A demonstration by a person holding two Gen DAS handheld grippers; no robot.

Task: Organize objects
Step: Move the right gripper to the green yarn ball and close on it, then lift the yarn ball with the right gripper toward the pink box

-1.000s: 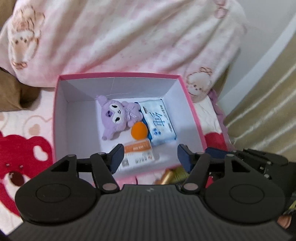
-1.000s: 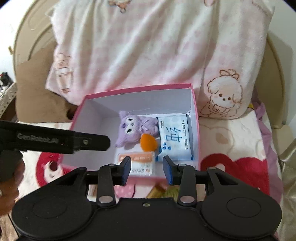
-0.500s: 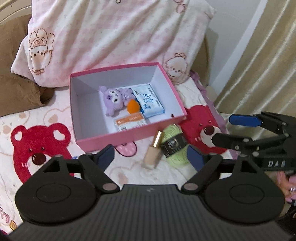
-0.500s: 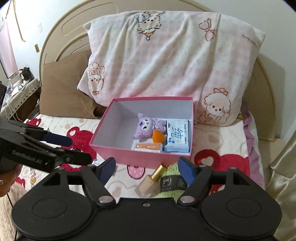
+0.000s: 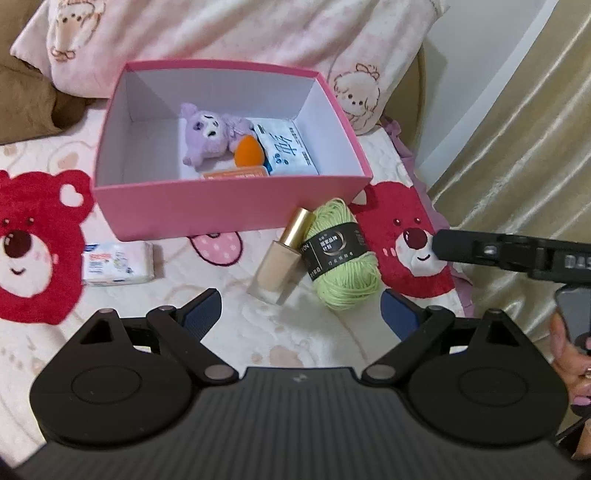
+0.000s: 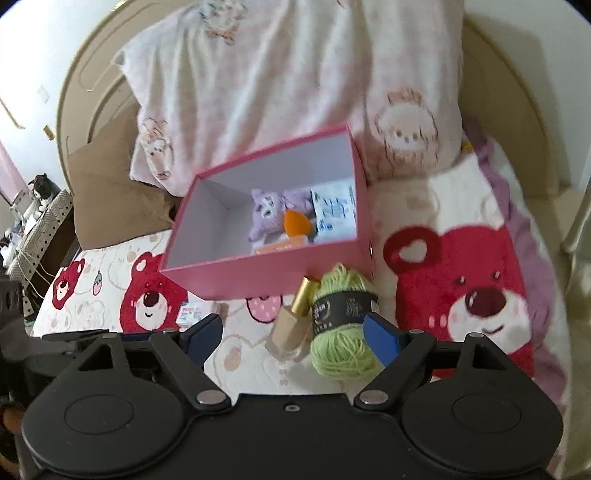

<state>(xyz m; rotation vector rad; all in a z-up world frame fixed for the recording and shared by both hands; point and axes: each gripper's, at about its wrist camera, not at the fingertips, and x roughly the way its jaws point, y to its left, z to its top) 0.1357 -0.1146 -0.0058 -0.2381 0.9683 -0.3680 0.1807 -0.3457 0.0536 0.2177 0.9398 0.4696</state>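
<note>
An open pink box (image 5: 229,210) on the bed holds a purple plush (image 5: 207,133), an orange sponge (image 5: 249,151), a blue-white wipes pack (image 5: 284,147) and a small orange carton (image 5: 236,173). In front of it lie a foundation bottle (image 5: 282,258) with a gold cap, a green yarn ball (image 5: 340,258) and a pink tissue pack (image 5: 118,264). My left gripper (image 5: 301,308) hovers short of the bottle, its jaws opening with nothing between them. My right gripper (image 6: 291,332) is also opening. The bottle (image 6: 291,325) and yarn (image 6: 343,325) lie just beyond its fingertips, not pressed.
A pink checked pillow (image 5: 240,33) and a brown pillow (image 6: 110,199) lean behind the box. The red-bear blanket (image 6: 472,288) covers the bed. A gold curtain (image 5: 517,155) hangs at the right. A hand (image 5: 576,354) shows at the right edge.
Both grippers have drawn back from over the box and their jaws have widened. The bottle, yarn and tissue pack have come into view in front of the box.
</note>
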